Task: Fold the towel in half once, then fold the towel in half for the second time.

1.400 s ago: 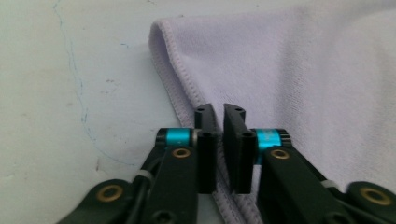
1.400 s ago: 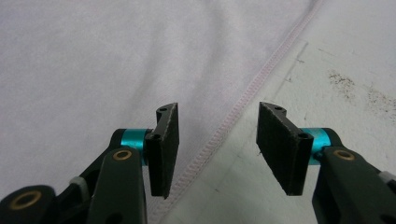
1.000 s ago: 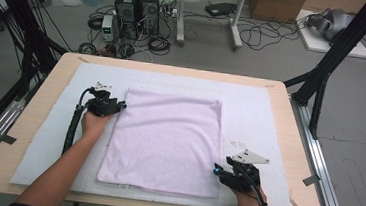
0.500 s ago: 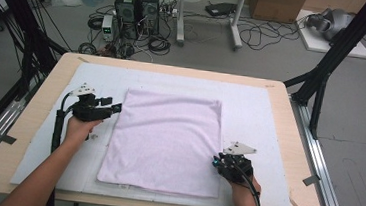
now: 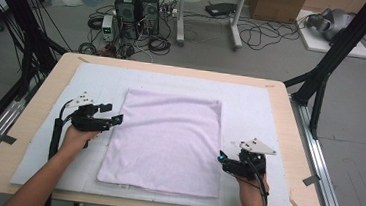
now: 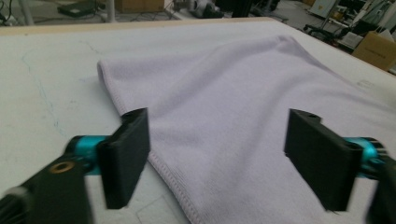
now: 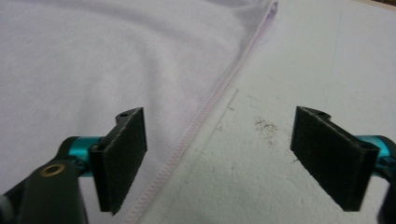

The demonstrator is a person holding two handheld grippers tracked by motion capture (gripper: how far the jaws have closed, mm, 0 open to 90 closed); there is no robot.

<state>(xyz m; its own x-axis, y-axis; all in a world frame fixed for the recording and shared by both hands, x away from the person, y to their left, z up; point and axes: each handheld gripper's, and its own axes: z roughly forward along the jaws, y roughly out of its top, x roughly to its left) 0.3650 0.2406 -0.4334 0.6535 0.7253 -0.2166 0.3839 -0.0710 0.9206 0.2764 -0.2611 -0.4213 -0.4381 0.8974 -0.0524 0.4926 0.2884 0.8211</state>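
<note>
Your towel (image 5: 167, 142) lies flat in the middle of the white mat (image 5: 255, 109) on the desk (image 5: 288, 142), its long axis running from your near edge away from you. Each long side faces one hand. Your left gripper (image 5: 115, 120) sits just beside the left hem, about halfway up, pointing inward at it; its fingers (image 6: 125, 154) have just been opening, stand wide apart and hold nothing, with the hem (image 6: 173, 179) passing between them. Your right gripper (image 5: 221, 158) sits at the right hem, nearer the close corner, and its fingers (image 7: 119, 156) have likewise been opening and stand apart, the stitched edge (image 7: 205, 112) running between them unpinched. Each hand looks equally near its own side, so the next grasp probably turns on these two edges.
</note>
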